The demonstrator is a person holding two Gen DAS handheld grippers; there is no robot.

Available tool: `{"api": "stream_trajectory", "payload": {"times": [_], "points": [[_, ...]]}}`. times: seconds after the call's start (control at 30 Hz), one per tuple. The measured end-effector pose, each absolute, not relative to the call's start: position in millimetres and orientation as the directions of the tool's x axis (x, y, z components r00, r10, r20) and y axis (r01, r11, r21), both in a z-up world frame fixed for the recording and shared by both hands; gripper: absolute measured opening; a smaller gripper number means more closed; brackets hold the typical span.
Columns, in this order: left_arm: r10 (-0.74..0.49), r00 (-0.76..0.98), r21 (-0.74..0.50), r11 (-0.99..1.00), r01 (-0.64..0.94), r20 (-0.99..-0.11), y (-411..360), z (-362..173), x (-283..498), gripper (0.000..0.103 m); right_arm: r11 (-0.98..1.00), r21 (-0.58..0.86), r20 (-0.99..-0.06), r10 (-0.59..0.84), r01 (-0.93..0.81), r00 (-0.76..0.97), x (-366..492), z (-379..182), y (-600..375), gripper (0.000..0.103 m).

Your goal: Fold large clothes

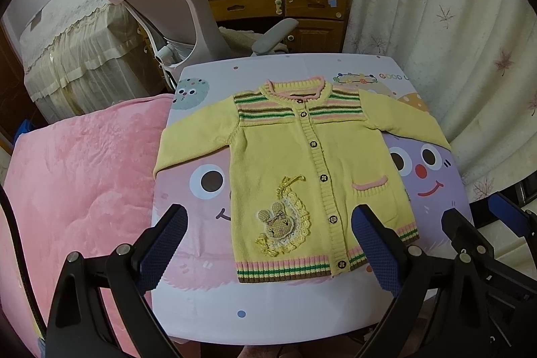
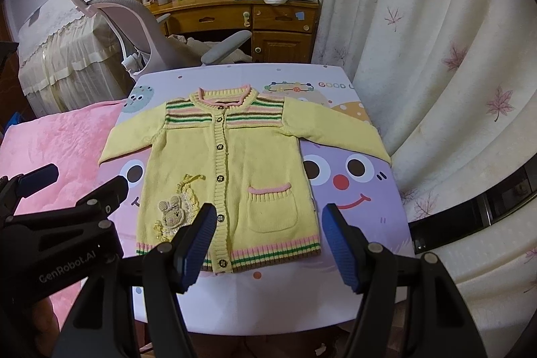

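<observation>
A yellow knit cardigan (image 1: 302,163) with striped yoke, buttons, a bunny patch and a pink-trimmed pocket lies flat, front up, sleeves spread, on a small cartoon-print table (image 1: 268,307). It also shows in the right wrist view (image 2: 235,163). My left gripper (image 1: 268,244) is open and empty, hovering above the cardigan's hem. My right gripper (image 2: 268,244) is open and empty, above the hem's right half. Each gripper shows in the other's view: the right one (image 1: 486,217) at right, the left one (image 2: 77,183) at left.
A pink blanket (image 1: 77,183) covers the bed left of the table. A grey office chair (image 1: 174,9) and a wooden desk (image 1: 278,5) stand behind. A leaf-print curtain (image 1: 436,22) hangs at right, close to the table edge.
</observation>
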State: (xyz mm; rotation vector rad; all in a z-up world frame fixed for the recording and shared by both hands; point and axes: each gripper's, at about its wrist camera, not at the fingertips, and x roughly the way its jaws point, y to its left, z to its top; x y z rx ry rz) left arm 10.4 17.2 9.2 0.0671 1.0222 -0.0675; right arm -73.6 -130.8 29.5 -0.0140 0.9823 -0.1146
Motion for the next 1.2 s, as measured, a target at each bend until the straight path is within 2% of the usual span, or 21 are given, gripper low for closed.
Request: {"api": "stream_trajectory", "payload": {"times": [0.77, 1.03, 1.2], "points": [[-0.066, 0.55, 0.01, 0.991, 0.135, -0.832, 37.4, 14.6, 22.3, 0.097, 0.989, -0.085, -0.811, -0.14, 0.123, 0.567, -67.0, 40.3, -111.6, 0.066], [-0.108, 0.577, -0.021, 0.988, 0.155, -0.81, 42.1, 20.9, 30.6, 0.097, 0.987, -0.098, -0.8, -0.154, 0.127, 0.58, -60.9, 45.2, -104.3, 0.066], [-0.101, 0.625, 0.002, 0.987, 0.161, -0.774, 42.4, 30.5, 33.4, 0.097, 0.985, -0.108, -0.791, -0.168, 0.136, 0.588, -59.4, 47.7, -106.7, 0.066]]}}
